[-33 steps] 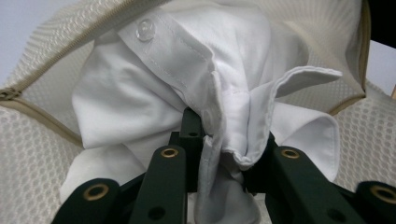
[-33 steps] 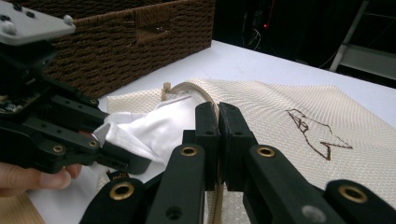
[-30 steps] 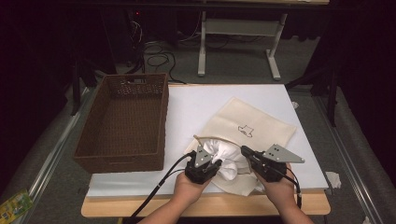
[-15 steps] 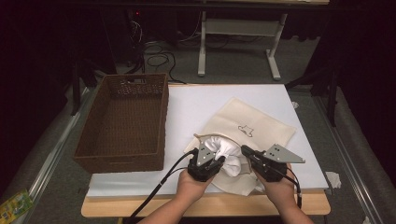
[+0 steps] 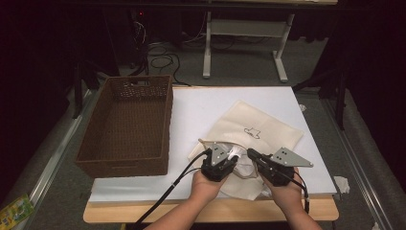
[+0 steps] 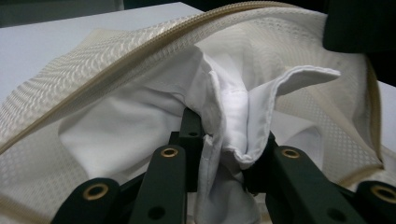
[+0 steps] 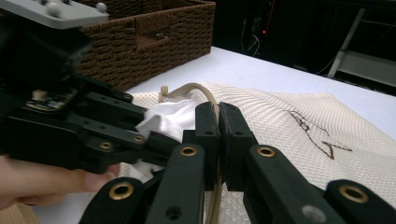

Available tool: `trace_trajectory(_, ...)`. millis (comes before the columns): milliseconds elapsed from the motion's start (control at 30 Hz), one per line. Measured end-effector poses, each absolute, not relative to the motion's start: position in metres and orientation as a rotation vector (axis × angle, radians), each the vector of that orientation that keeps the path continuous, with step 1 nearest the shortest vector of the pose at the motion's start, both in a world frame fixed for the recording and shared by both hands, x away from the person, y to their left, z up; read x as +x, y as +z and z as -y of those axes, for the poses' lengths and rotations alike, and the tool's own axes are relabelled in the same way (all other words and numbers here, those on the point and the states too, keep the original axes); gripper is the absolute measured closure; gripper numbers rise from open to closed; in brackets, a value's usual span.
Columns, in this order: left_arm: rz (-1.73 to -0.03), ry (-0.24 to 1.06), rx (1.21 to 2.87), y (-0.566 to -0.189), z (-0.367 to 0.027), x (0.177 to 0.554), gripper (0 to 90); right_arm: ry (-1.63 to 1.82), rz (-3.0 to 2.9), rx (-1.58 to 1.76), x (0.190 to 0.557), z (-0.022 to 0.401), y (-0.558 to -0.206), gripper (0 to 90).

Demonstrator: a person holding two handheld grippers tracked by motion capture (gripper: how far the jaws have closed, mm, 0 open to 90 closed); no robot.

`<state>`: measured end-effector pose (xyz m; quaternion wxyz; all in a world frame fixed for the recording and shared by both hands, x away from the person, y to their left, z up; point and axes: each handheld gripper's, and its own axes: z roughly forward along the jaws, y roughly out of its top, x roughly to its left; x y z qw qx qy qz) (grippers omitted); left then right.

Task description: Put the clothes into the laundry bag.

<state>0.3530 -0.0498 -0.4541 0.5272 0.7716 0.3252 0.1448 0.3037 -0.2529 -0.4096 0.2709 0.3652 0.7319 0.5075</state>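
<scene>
Roughly halfway, I'd say: left gripper (image 6: 224,154) has its fingers clamped on the white garment (image 6: 233,112), bunched partly inside the mesh bag (image 5: 268,129) on the worktop. Right gripper (image 7: 218,135) pinches the bag's zipper edge (zipping's left).

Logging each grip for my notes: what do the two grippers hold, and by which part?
Left gripper: shut on a bunched fold of the white cloth, at the mesh bag's mouth. Right gripper: jaws shut on the bag's zipper edge.
</scene>
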Motion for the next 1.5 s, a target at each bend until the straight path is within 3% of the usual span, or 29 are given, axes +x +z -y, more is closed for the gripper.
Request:
trace_trajectory(900,-0.794,0.349,1.813,-0.472,0.109,0.405,72.4,1.387,-1.932,1.043,0.308,0.263,-0.411,88.2)
trace_trajectory(967,-0.793,0.339,1.812,-0.472,0.108,0.405,69.6,1.385,-1.931,1.036,0.308,0.264,-0.412,88.2)
trace_trajectory(1233,-0.734,0.318,1.864,-0.462,0.094,0.394,44.8,1.382,-1.935,1.045,0.308,0.264,-0.413,88.0)
trace_trajectory(1500,-0.715,0.318,1.859,-0.458,0.075,0.380,41.7,1.375,-1.938,1.035,0.307,0.262,-0.413,88.0)
